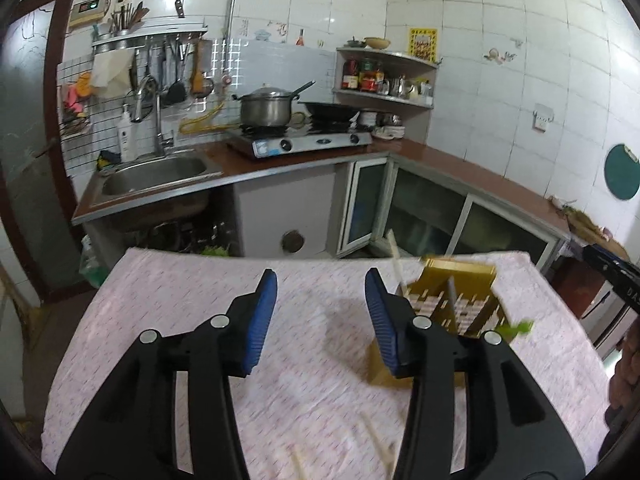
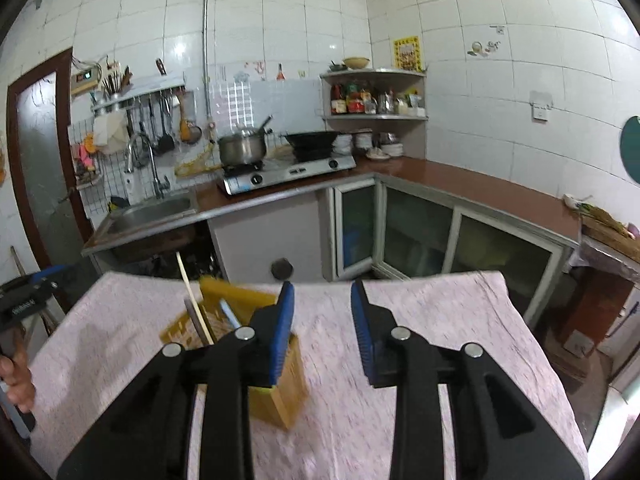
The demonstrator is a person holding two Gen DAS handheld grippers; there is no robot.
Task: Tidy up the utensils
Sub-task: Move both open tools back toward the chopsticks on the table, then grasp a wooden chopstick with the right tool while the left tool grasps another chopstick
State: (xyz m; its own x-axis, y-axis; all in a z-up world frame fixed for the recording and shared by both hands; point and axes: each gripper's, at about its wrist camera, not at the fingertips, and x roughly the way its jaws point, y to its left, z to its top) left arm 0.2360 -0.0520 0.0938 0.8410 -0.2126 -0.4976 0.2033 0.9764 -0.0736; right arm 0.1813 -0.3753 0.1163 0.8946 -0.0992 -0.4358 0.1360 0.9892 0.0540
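Observation:
A yellow slotted utensil holder stands on the pink tablecloth, just right of my left gripper. A pale chopstick and a grey handle stick up out of it. Loose chopsticks lie on the cloth near the bottom edge. The left gripper is open, nothing between its blue pads. In the right wrist view the same holder sits under the left finger of my right gripper, with a chopstick rising from it. That gripper is open and holds nothing.
Beyond the table runs an L-shaped counter with a sink, a gas stove bearing a pot and a wok, and a corner shelf. A green scrap lies by the holder. A hand grips the other tool at left.

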